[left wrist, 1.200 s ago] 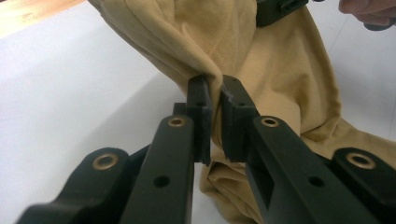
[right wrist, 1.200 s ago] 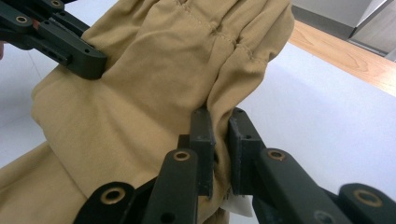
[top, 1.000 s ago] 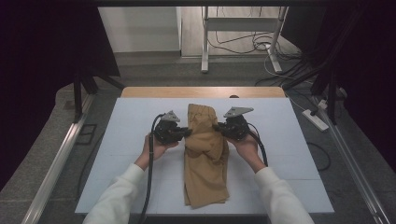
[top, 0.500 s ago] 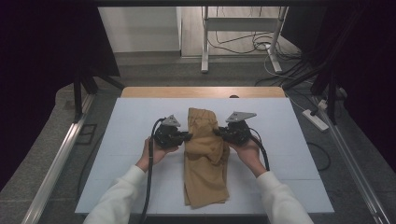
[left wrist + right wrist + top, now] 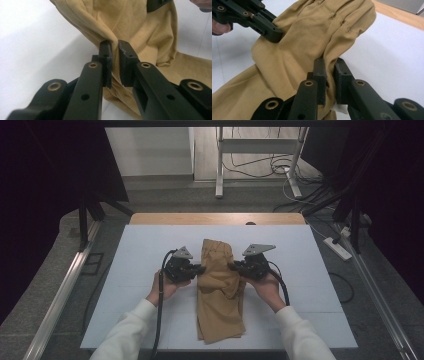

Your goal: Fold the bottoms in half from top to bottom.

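1. Closest to the camera in the high view are two arms in white sleeves (image 5: 131, 336). They come in from the near edge of the table.
2. The big white flat table top (image 5: 130, 255) holds a soft tan cloth garment (image 5: 221, 292). The cloth lies in the middle of the table top. It runs from the near edge toward the far side.
3. The near part of the tan cloth lies flat on the white top. The middle part is bunched up and lifted a bit.
4. The black left gripper (image 5: 198, 268) is on the left side of the tan cloth. Its two jaws are pressed on a fold of the cloth edge. In the left gripper view (image 5: 114, 63) the fold sits tight between the pads.
5. The black right gripper (image 5: 236, 266) is on the right side of the tan cloth. Its jaws are squeezed on the other edge. In the right gripper view (image 5: 329, 80) the cloth runs down between the pads.
6. A small white tag (image 5: 340, 108) peeks out under the cloth by the right gripper.
7. The two grippers face each other with the cloth between them.
8. Past the cloth, a light brown wooden strip (image 5: 215, 218) runs along the far edge of the table top.
9. Farther off, behind the table, is a grey floor with black cables (image 5: 260, 166) and a white metal stand (image 5: 257, 150).
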`<action>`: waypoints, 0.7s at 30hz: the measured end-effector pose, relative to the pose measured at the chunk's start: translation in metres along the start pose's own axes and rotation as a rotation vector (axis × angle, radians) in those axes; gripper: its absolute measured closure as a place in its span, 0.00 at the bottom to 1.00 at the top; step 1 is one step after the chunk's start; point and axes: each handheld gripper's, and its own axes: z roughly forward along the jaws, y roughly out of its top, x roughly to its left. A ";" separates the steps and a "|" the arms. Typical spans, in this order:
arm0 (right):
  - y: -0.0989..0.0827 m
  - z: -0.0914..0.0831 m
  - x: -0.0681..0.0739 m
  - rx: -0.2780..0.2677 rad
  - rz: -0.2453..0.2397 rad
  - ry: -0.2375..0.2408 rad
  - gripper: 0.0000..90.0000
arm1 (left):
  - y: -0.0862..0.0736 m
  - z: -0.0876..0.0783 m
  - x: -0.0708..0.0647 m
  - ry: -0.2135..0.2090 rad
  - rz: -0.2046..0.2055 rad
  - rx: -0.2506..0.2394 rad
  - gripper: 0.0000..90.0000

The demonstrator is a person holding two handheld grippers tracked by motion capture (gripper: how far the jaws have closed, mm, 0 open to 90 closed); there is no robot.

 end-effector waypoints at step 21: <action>-0.012 -0.014 0.023 0.012 -0.041 0.045 0.89 | -0.015 -0.006 -0.015 -0.017 0.022 0.005 0.89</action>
